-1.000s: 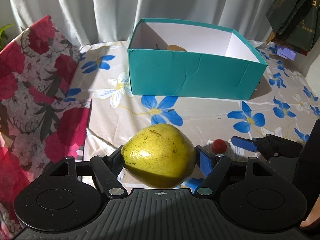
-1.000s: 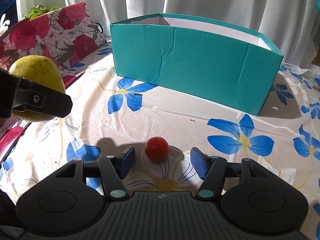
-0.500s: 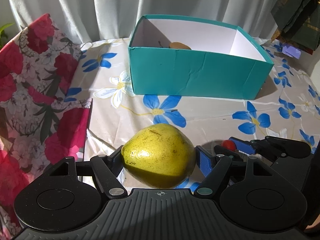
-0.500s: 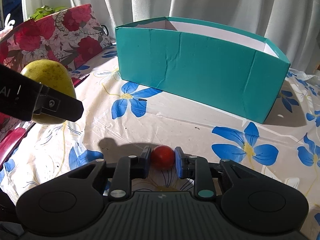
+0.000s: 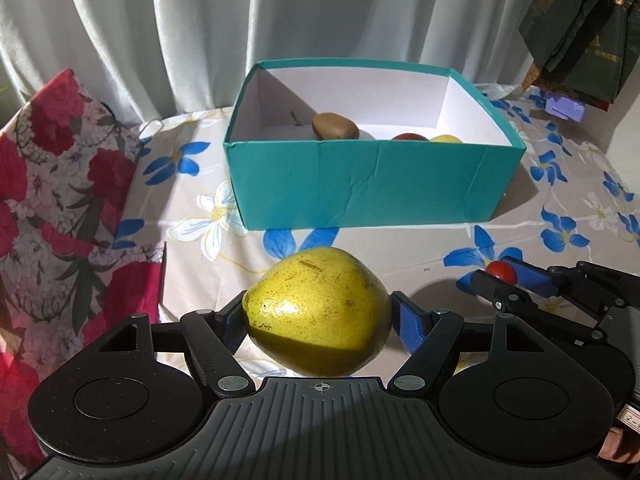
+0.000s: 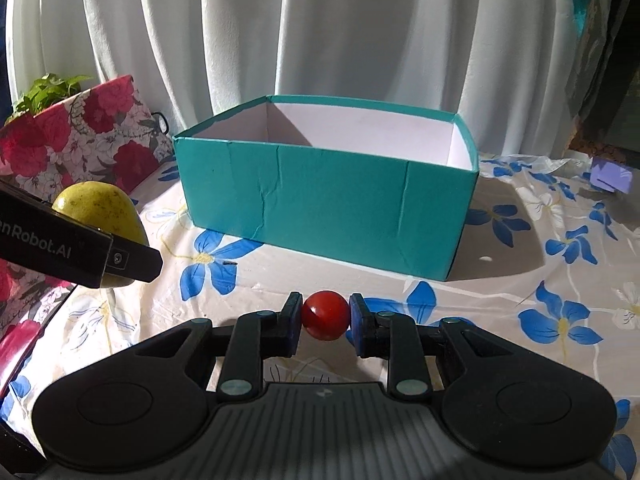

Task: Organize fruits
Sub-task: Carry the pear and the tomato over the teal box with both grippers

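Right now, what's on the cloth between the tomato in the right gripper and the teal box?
Nothing: in the right wrist view only bare floral cloth lies between tomato and box.

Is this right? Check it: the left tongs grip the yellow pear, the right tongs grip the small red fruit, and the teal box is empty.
Not empty. The left wrist view shows the teal box holding a brown fruit. The left tongs do grip the yellow pear, the right tongs the small red fruit.
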`<state>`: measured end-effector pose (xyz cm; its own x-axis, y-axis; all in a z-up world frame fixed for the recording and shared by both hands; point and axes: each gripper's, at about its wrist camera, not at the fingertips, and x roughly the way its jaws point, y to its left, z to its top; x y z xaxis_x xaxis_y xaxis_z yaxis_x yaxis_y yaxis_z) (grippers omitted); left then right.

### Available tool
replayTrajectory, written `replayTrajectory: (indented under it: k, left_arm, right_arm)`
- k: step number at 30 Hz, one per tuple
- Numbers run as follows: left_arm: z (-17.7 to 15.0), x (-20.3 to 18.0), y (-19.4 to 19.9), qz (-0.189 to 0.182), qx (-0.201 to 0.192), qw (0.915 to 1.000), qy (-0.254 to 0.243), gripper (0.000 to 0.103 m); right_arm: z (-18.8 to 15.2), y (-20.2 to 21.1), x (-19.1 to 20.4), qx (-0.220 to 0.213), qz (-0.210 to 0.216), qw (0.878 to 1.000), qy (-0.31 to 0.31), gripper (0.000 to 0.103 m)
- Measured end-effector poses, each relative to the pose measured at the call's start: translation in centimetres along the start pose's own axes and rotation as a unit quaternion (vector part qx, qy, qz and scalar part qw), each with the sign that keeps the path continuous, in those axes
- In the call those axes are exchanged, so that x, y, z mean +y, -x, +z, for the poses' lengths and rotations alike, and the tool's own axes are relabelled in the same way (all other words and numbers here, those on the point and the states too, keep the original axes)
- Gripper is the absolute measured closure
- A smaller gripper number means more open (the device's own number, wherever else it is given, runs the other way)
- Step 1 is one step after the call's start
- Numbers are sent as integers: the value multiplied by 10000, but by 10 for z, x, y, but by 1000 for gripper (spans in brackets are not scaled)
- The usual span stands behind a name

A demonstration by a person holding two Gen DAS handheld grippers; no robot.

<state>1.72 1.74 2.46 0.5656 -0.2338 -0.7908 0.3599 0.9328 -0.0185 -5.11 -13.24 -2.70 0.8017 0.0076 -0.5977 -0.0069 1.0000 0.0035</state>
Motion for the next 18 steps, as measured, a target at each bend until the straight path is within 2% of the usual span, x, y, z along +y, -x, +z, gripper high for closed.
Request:
replayTrajectory:
  k: [7, 11, 18]
  left_arm:
    - [24, -7, -2, -30, -53, 9999, -137, 25]
    - [44, -16, -1, 118, -262, 9992, -288, 25]
    - [74, -29, -5, 146, -470, 9981, -369, 25]
  right_arm:
    - [7, 11, -8, -230, -143, 9996, -118, 79]
    - [11, 17, -12, -345, -207, 9990, -179, 79]
    - [22, 28, -20, -594, -290, 9975, -249, 79]
